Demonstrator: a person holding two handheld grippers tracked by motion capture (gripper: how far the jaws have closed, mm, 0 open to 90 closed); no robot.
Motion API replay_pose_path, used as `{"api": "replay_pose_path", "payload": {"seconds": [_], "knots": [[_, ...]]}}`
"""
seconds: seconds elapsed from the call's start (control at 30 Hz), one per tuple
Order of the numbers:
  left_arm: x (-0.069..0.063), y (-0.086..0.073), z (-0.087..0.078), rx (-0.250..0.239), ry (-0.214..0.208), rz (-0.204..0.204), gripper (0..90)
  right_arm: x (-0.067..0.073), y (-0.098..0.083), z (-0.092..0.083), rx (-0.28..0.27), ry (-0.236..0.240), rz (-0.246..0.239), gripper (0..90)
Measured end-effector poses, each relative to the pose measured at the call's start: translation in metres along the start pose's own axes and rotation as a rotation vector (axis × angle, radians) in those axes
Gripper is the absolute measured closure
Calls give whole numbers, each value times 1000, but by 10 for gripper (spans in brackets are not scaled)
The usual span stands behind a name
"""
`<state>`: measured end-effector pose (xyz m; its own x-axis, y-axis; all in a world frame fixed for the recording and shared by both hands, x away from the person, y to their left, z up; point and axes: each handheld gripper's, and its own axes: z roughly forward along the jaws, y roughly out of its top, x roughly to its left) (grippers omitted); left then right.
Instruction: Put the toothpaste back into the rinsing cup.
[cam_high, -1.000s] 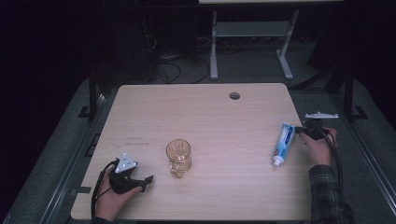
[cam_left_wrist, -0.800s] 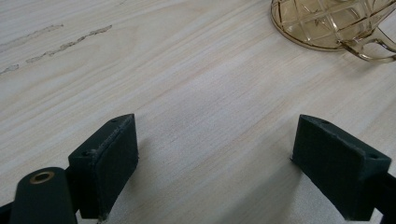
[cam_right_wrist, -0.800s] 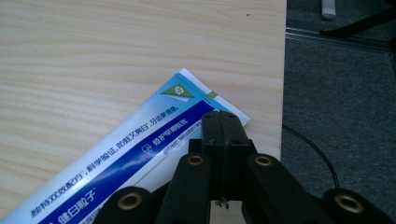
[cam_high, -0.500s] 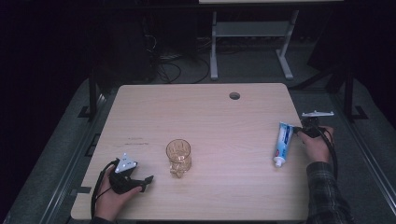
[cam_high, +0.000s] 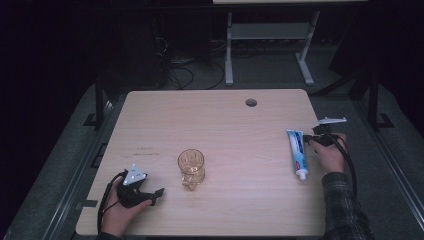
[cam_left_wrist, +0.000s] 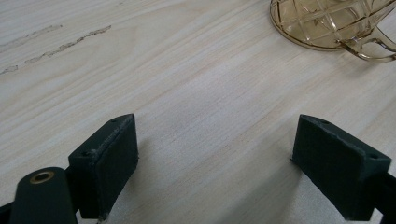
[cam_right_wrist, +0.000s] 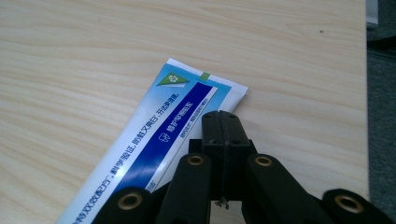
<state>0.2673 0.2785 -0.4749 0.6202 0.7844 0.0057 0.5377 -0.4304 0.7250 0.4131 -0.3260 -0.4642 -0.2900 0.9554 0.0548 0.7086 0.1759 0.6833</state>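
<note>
In the high view, a pale wooden table (cam_high: 220, 130) carries an amber glass mug (cam_high: 191, 168) standing upright a little toward seven o'clock of the table's middle; nothing can be made out inside it. The toothpaste tube (cam_high: 298, 153) lies flat near the three o'clock edge, its white cap pointing toward six o'clock and its crimped end toward twelve. The right gripper (cam_high: 314, 140) sits just at three o'clock of the tube's upper half, close against it, held by a hand in a plaid sleeve. The left gripper (cam_high: 152, 195) rests on the table at about eight o'clock of the mug, apart from it, its jaws pointing toward three o'clock. In the left gripper view, the two black pads (cam_left_wrist: 105, 165) stand wide apart over bare wood, with nothing between them, and the mug's patterned base and handle sit at one o'clock, well clear of the jaws. In the right gripper view, the jaws are pressed fully together, holding nothing, with their tips over the tube's blue and white printed face near its crimped end at eleven o'clock; whether they touch it is unclear.
</note>
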Motion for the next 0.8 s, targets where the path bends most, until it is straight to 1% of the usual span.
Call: {"api": "replay_pose_path", "payload": {"seconds": [0.4, 0.47, 0.8], "knots": [[0, 0, 0, 0, -1, 1, 134, 14, 4, 1, -10, 65, -40, 899], [0, 0, 0, 0, -1, 1, 133, 17, 5, 1, -9, 76, -53, 899], [0, 0, 0, 1, -1, 3, 134, 28, 6, 3, -2, 126, -78, 899]]}}
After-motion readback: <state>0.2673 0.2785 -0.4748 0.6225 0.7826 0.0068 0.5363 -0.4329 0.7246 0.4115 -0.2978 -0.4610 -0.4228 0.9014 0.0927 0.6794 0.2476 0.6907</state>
